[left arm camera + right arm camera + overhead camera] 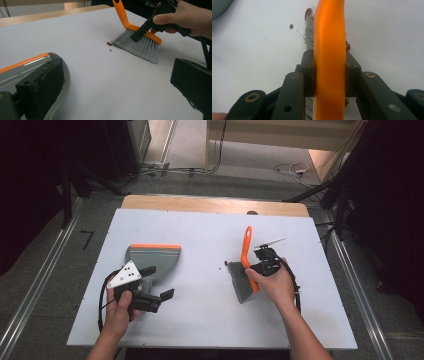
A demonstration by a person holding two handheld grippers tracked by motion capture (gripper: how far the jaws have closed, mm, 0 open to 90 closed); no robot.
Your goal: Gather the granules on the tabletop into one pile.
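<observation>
High view: the left gripper (pixel 156 282), jaws spread, sits over the grey plastic dustpan with an orange lip (pixel 151 259). Right gripper view: the right gripper (pixel 329 75) clamps the orange-backed, grey-bristled hand brush (pixel 329 50) beside small reddish beans (pixel 308 12).

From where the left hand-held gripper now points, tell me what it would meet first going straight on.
Bare table first, then probably the brush held in the right hand-held gripper, with small bits of debris just before its bristles. Depth is unclear.
</observation>
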